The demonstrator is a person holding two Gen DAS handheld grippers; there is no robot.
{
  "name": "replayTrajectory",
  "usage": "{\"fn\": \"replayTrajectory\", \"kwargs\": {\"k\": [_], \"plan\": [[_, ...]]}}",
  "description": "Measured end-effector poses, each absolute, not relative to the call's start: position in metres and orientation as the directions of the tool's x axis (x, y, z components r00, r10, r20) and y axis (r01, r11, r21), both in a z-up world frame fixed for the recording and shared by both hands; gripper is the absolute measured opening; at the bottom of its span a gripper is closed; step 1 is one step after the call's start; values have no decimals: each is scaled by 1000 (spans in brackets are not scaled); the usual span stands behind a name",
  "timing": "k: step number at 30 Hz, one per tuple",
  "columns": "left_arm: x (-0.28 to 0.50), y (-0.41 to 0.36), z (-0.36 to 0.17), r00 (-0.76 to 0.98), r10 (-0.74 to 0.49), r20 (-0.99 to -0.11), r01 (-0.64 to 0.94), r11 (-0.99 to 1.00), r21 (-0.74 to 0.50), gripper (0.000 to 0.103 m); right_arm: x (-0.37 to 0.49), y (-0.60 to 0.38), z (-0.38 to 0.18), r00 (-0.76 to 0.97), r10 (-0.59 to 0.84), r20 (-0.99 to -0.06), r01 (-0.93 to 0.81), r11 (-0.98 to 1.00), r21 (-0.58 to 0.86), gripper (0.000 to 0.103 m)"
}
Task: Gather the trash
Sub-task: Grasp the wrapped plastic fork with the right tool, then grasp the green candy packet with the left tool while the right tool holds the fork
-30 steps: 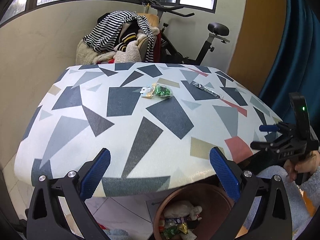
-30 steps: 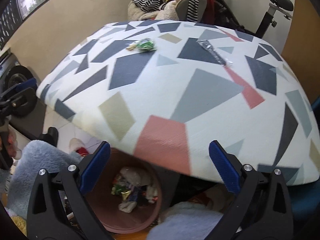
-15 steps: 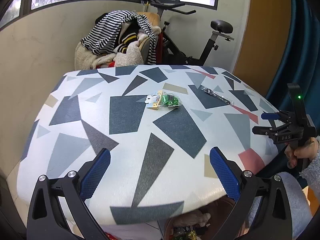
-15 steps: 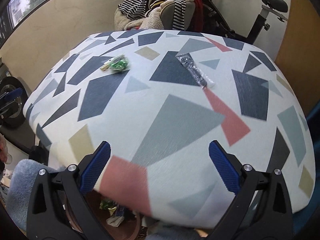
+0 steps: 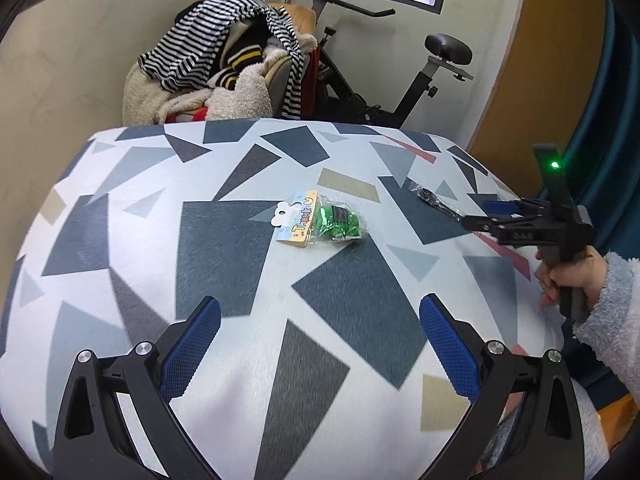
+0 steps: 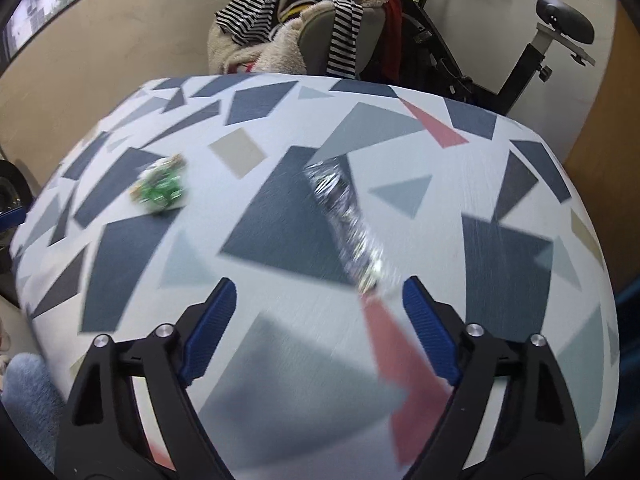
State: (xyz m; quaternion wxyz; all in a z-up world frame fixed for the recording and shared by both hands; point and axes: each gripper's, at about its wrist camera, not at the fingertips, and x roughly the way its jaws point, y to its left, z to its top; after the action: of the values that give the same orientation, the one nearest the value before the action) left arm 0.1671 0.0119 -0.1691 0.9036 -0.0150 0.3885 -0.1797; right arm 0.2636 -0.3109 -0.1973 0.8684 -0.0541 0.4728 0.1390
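Observation:
A clear bag with green candy and a yellow card lies near the middle of the patterned table; it also shows in the right wrist view. A long silver-black wrapper lies just ahead of my right gripper, which is open and empty; the wrapper's near end sits close to the right fingertip. In the left wrist view the wrapper shows partly behind the right gripper. My left gripper is open and empty above the table's near part.
A chair piled with striped and fleece clothes stands behind the table. An exercise bike stands at the back right. A blue curtain hangs at the right.
Both grippers have risen from the table's near edge and moved forward over it. The brown bin with trash below the edge has dropped out of view. The wrapper is now close to my right gripper.

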Motion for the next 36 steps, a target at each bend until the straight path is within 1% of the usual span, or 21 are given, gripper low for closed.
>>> {"fn": "replayTrajectory", "kwargs": {"k": [4,7,9,10,11,13,14,15,16,20,23,28,33,34,36], "plan": [[187,11,-177,618,-347,-706,301,933,-196,97,292,-310,-204,497,177,-850,-281,959,36,77],[198,10,-181,611,-349,-711,288,934,-212,97,310,-310,-213,486,162,-859,-267,963,31,69],[202,9,-184,611,-342,-714,276,937,-213,97,313,-307,-216,502,145,-852,-270,963,5,59],[205,9,-185,609,-341,-716,273,938,-214,97,314,-306,-217,506,146,-850,-276,961,1,59],[208,8,-187,607,-342,-718,274,938,-215,97,309,-303,-216,511,170,-843,-311,951,4,56],[214,6,-191,597,-340,-727,267,938,-219,91,304,-300,-216,525,173,-834,-326,945,-10,42],[216,4,-193,591,-336,-733,259,940,-222,89,301,-299,-214,544,175,-821,-328,945,-16,27],[219,3,-195,587,-326,-741,247,944,-220,88,298,-299,-212,563,179,-807,-333,943,-23,17],[222,1,-197,582,-319,-748,235,947,-221,87,291,-297,-206,602,200,-773,-348,937,-28,16],[236,-15,-200,572,-334,-749,239,942,-237,87,282,-303,-198,655,231,-720,-343,939,-11,14],[253,-34,-204,565,-328,-757,272,940,-205,87,285,-308,-198,661,228,-715,-320,947,7,14],[284,-60,-211,550,-278,-788,294,947,-129,87,283,-302,-195,658,228,-718,-315,949,13,14],[303,-72,-215,541,-253,-802,303,948,-94,87,287,-318,-191,660,239,-713,-315,949,26,14],[307,-74,-217,539,-242,-807,304,949,-82,86,288,-320,-193,660,241,-711,-315,949,29,14],[311,-76,-220,529,-238,-815,305,949,-79,79,287,-322,-196,662,242,-709,-308,951,37,14]]}}
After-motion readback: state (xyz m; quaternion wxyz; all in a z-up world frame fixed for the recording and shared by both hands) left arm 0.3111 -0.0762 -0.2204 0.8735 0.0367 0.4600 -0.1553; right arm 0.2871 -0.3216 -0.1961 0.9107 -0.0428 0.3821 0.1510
